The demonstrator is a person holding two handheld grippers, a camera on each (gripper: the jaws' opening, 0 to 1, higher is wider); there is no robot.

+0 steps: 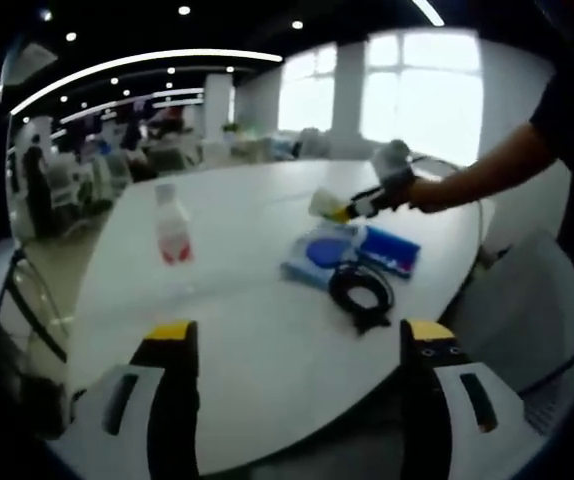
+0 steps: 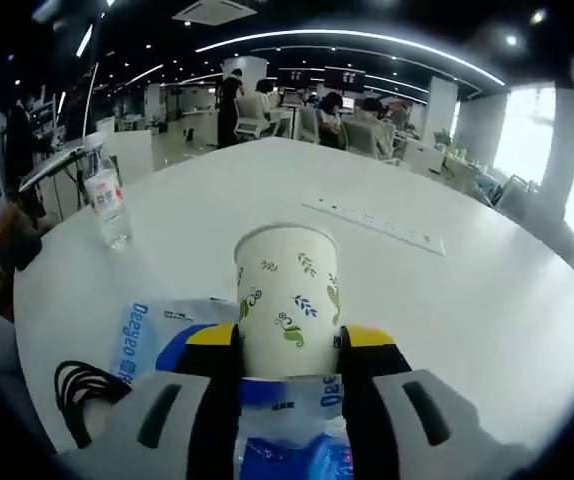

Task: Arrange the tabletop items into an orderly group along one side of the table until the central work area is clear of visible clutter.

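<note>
"Deeyeo" on blue wipes pack (image 2: 139, 345)

Cup (image 2: 287, 300): cream paper, printed with green leaf sprigs and curls; table (image 1: 267, 330): plain white, with a white power strip (image 2: 372, 222) on it. Bottle (image 2: 106, 205): clear plastic, white label with a red band; wipes pack (image 2: 145, 340): pale blue with darker blue lettering and a round blue patch (image 1: 323, 250), beside a deeper blue pack (image 1: 391, 252); cable (image 1: 361, 290): black coil. Right gripper (image 2: 289, 345) and left gripper (image 1: 297, 340): white bodies, black jaws, yellow tips.
</note>
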